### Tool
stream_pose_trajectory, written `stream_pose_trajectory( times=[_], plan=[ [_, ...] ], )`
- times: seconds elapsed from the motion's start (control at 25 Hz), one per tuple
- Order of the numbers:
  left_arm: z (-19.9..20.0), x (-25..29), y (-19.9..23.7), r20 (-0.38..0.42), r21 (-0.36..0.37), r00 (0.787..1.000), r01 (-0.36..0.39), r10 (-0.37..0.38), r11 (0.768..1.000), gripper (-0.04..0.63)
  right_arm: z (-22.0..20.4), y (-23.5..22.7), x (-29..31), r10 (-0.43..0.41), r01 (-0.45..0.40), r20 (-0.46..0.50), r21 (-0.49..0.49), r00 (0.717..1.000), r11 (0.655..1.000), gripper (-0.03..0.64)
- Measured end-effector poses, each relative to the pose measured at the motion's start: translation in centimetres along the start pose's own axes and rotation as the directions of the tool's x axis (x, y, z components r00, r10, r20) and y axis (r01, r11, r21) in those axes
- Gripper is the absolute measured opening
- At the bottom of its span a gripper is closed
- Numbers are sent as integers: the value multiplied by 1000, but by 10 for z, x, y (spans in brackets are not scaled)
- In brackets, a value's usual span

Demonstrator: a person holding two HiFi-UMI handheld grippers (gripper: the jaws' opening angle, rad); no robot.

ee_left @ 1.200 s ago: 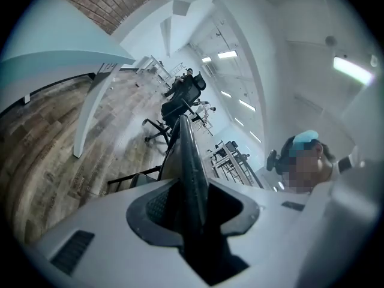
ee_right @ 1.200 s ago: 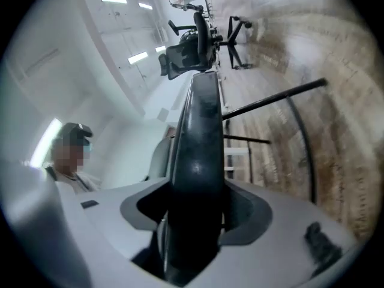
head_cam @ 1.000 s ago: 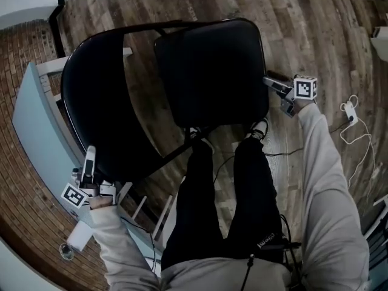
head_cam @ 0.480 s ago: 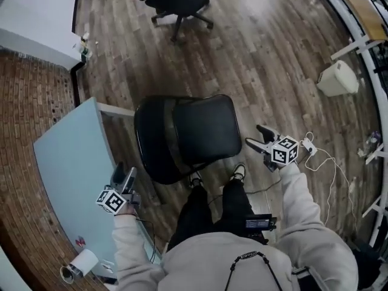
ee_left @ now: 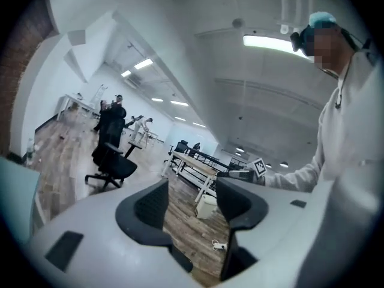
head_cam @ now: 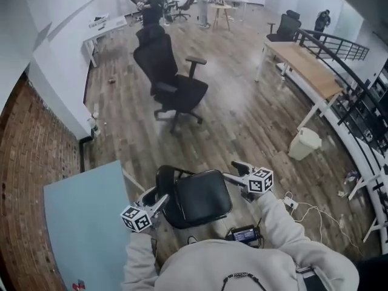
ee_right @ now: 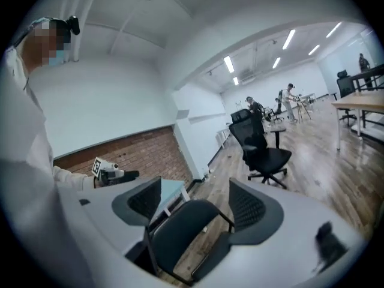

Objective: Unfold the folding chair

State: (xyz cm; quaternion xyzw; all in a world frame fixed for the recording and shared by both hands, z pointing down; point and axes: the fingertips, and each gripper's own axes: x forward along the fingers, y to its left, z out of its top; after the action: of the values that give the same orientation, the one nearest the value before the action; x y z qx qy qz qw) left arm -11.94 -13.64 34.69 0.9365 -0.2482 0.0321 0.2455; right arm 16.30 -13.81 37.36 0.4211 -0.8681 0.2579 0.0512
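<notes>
The black folding chair (head_cam: 195, 197) stands on the wood floor in front of me with its seat down and its backrest at the left. My left gripper (head_cam: 154, 197) hovers above the chair's left side. Its jaws are closing, with nothing between them in the left gripper view (ee_left: 192, 198). My right gripper (head_cam: 233, 170) is raised above the chair's right side and is open and empty. In the right gripper view the chair (ee_right: 180, 230) shows far below between the spread jaws (ee_right: 195, 201), untouched. Each gripper sees the other: the right gripper (ee_left: 241, 174) and the left gripper (ee_right: 117, 174).
A light-blue table (head_cam: 82, 229) stands at my left by the brick wall (head_cam: 30, 138). A black office chair (head_cam: 173, 80) is ahead, with a wooden desk (head_cam: 306, 68) and white bin (head_cam: 303, 143) to the right. A power strip with cable (head_cam: 292, 205) lies by my right side. People work at the far end.
Both grippers have risen well clear of the chair, and my head has lifted from looking straight down at it to the whole room. The chair now stands alone with its seat down.
</notes>
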Motion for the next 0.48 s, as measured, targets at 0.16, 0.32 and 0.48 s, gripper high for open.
stream_pose_trajectory(
  times=[0.16,0.32,0.48],
  plan=[
    [54,16,-5,52,155,999,-2,-6,988,18,83,50,28,-11,21,67,-158,998,987,103],
    [95,24,-22,74,282,997,-16,-5,959,7,128,106,33,1,28,127,-223,992,974,8],
    [142,27,-54,166,331,985,-8,-50,944,6,153,138,25,24,16,170,-233,985,972,8]
  ],
)
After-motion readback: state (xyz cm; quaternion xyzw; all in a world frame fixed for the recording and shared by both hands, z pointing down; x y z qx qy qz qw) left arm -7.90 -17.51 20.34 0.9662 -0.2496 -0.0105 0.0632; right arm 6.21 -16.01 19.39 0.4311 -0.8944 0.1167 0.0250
